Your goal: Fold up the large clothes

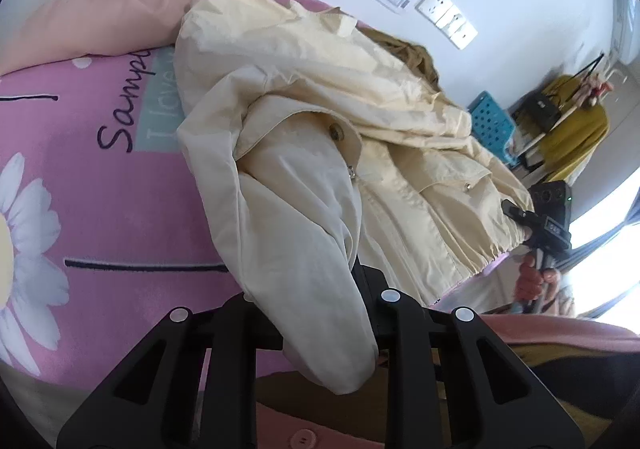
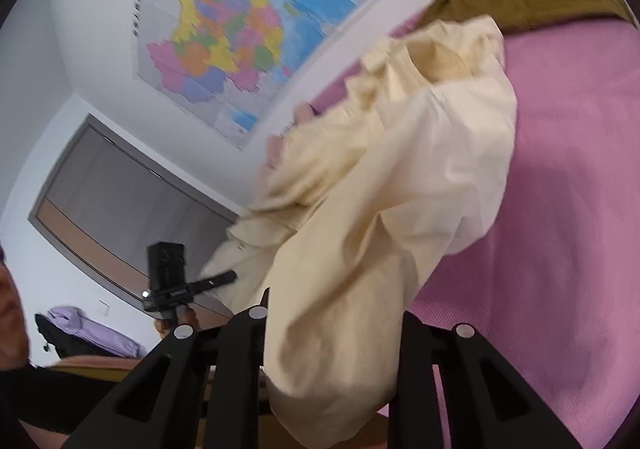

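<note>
A cream jacket (image 1: 320, 153) was spread in a heap on a pink blanket (image 1: 92, 209). One sleeve was gripped between the closed fingers of the left claw (image 1: 320, 313), its cuff hanging down in front. In the right wrist view, jacket cloth (image 2: 360, 217) was pinched in the closed right claw (image 2: 332, 313). "Samp" and "I love" were printed on the blanket. A map (image 2: 216, 33) was seen on the wall, its lettering too blurred to be read.

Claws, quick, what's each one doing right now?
Left claw: closed on the cream jacket sleeve.
Right claw: closed on cream jacket fabric.
</note>
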A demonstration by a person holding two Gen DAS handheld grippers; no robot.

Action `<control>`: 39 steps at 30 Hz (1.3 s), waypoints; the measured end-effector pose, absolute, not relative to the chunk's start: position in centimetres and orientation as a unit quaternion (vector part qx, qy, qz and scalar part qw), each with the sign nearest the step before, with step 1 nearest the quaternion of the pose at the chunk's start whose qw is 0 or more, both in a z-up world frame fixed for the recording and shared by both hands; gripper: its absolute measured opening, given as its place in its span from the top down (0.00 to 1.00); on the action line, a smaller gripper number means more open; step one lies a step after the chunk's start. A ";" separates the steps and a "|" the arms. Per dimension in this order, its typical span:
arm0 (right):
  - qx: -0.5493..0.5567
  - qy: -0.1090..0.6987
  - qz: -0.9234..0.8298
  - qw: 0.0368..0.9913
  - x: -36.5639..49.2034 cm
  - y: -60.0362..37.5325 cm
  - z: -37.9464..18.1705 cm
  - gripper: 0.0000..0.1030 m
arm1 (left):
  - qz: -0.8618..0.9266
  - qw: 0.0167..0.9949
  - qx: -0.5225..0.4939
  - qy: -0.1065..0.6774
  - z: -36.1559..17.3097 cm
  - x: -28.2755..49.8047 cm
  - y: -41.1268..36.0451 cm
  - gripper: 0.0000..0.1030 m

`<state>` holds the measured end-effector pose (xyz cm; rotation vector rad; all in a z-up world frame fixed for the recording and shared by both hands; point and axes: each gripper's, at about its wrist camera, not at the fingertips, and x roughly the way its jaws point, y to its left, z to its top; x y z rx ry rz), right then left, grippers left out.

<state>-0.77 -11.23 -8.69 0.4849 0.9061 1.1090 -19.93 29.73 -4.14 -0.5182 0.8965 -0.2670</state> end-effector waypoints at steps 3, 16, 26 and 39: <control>0.233 0.396 0.512 0.726 0.2 -11.0 -6.9 0.81 | -0.139 0.853 -0.268 0.425 -3.4 -19.5 30.7 0.78; 0.269 0.361 0.515 0.729 6.3 -9.6 -1.1 0.81 | -0.127 0.876 -0.234 0.403 3.8 -15.5 31.5 0.78; 0.291 0.368 0.494 0.732 12.4 -7.4 1.9 0.81 | -0.107 0.875 -0.233 0.411 7.4 -9.4 33.7 0.76; 0.305 0.410 0.446 0.734 20.1 -4.4 2.6 0.81 | -0.075 0.856 -0.250 0.446 8.6 -1.2 36.4 0.73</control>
